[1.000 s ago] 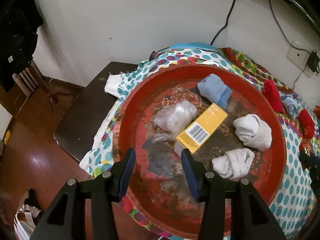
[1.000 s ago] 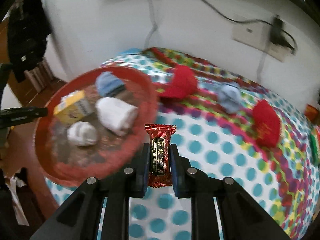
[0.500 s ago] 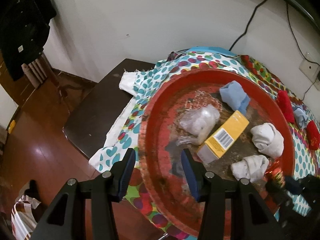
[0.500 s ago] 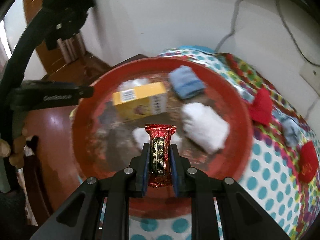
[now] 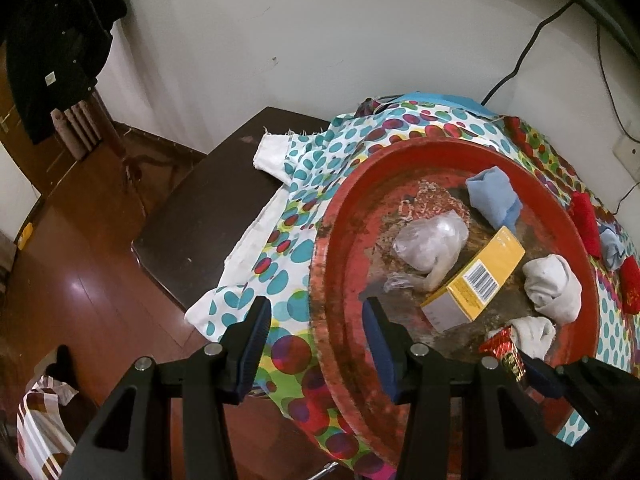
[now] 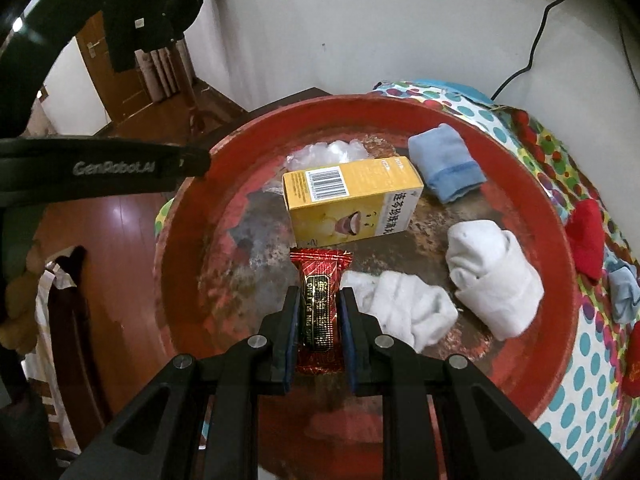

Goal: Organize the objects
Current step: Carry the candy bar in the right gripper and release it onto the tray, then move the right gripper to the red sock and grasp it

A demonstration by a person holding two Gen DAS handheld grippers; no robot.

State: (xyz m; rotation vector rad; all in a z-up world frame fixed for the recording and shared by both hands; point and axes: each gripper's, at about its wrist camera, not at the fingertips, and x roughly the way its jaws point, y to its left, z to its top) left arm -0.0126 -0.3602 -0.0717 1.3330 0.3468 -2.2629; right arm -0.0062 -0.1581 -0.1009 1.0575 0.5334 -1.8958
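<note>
My right gripper (image 6: 319, 304) is shut on a red candy packet (image 6: 320, 300) and holds it above the near part of the round red tray (image 6: 192, 216). The tray holds a yellow box (image 6: 348, 204), a blue cloth (image 6: 446, 162), two white sock rolls (image 6: 492, 276) and a clear plastic bag (image 6: 328, 152). My left gripper (image 5: 316, 328) is open and empty over the tray's left rim (image 5: 320, 264). The packet (image 5: 506, 354) and right gripper also show at the lower right of the left wrist view.
The tray sits on a polka-dot cloth (image 5: 320, 160) over a dark table (image 5: 200, 208) by a white wall. Red pouches (image 6: 586, 232) and a blue cloth (image 6: 622, 292) lie on the cloth to the right of the tray. Wooden floor (image 5: 60, 260) lies to the left.
My right gripper carried the candy packet from over the dotted cloth to above the tray. My left gripper drew back left, from over the tray's middle to its left rim.
</note>
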